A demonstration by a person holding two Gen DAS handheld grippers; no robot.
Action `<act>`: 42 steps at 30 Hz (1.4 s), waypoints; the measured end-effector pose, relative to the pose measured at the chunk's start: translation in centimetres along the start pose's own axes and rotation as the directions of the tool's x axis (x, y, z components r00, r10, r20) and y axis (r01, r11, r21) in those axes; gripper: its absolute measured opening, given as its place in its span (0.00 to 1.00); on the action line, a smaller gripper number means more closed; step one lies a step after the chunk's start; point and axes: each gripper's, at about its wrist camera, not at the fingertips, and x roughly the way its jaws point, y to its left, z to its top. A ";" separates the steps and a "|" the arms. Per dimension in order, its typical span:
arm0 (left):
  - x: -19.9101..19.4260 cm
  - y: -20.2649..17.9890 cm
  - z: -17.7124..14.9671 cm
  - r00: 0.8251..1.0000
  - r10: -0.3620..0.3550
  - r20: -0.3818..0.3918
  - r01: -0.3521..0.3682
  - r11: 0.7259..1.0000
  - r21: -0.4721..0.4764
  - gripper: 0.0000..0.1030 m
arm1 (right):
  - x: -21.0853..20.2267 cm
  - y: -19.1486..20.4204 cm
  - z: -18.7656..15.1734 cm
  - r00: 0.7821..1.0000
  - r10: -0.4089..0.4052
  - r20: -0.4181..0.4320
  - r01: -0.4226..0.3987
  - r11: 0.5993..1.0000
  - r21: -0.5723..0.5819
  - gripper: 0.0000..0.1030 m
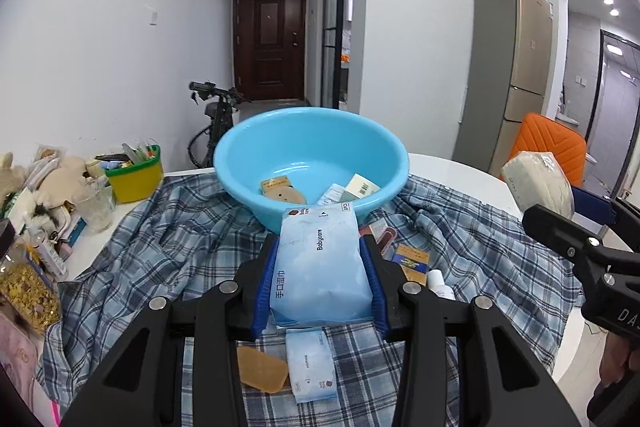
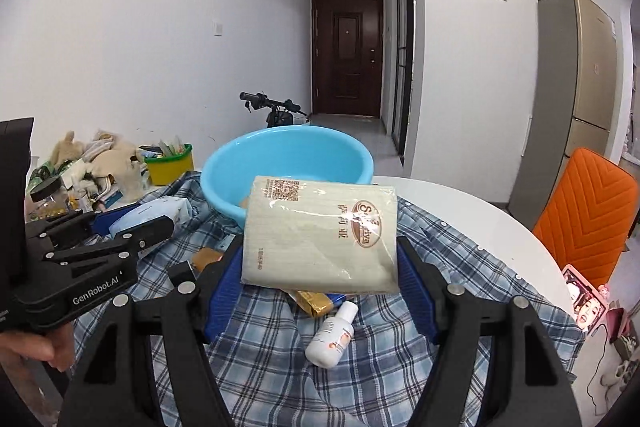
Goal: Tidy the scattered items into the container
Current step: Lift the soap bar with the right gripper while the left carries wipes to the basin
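The left gripper [image 1: 320, 259] clamps a pale blue soft pack of wet wipes [image 1: 322, 267] between its blue-padded fingers [image 1: 262, 291], lifted above the blue-and-white plaid cloth [image 1: 160, 247] and aimed at the round light-blue plastic basin [image 1: 240, 143], evidently for dropping in; the right gripper [image 2: 320, 267] likewise grips a flat beige cellophane-wrapped packet [image 2: 320, 231], held level just before the basin; the basin, sitting on the cloth on the white round table [image 2: 480, 211], already holds a few small cartons, though their labels are hard to read; a small white squeeze bottle [image 2: 332, 335] and a gold-wrapped bar [image 2: 316, 301] remain on the cloth.
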 end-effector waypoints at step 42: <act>18.3 6.6 16.1 1.000 -0.013 0.027 0.015 0.999 -0.039 0.41 | 16.5 -0.8 12.7 0.992 -0.093 0.090 0.096 0.995 -0.023 0.68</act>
